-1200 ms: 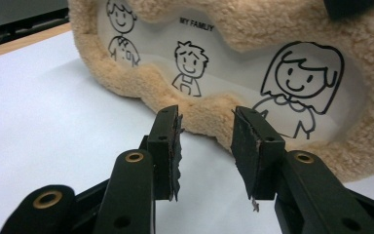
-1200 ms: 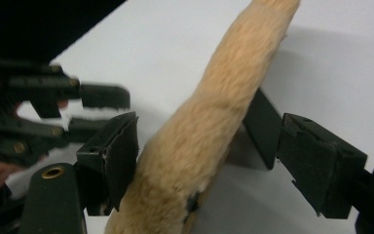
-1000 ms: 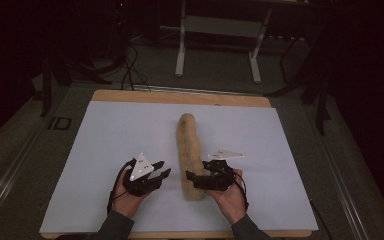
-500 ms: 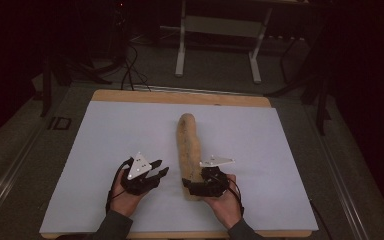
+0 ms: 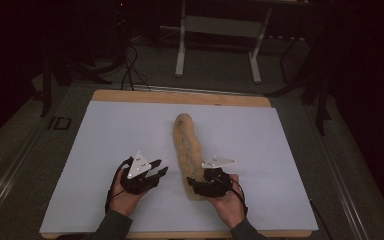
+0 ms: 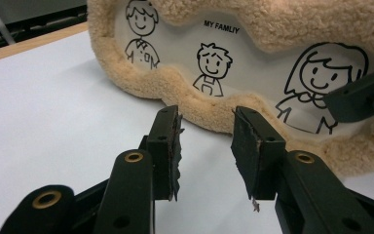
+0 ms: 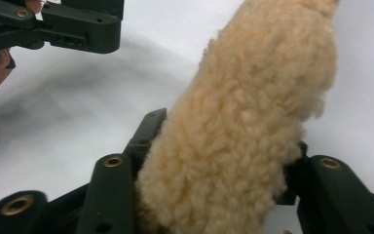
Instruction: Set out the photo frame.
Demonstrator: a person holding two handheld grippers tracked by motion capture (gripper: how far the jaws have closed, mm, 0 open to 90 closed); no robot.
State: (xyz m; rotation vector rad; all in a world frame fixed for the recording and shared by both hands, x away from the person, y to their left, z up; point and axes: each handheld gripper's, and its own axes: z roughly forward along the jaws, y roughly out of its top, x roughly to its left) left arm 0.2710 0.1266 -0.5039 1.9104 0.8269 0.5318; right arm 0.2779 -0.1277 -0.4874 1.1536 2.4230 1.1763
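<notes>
Room: bare white sheet (image 5: pixel 105 150) at your 9 o'clock | right gripper (image 5: pixel 200 184) has just been closing, now clamps long tan fleece photo frame (image 5: pixel 187 145) | left gripper (image 5: pixel 156 172) part-open, holding nothing | label: "MY FAMLIY"

Plush frame (image 5: pixel 188 147): long, tan, fleecy, wavy-edged. Lies flat on white sheet, long axis running 6 to 12 o'clock, slightly right of worktop centre in high view. Near end sits at 6 o'clock, far end rounded toward 12. One side has a clear white window (image 6: pixel 233 58) w/ cartoon line drawings of three smiling figures & text "MY FAMLIY"; fleece border all round it. In right gripper view the near end (image 7: pixel 243 146) looks thick, curly-piled.
</notes>
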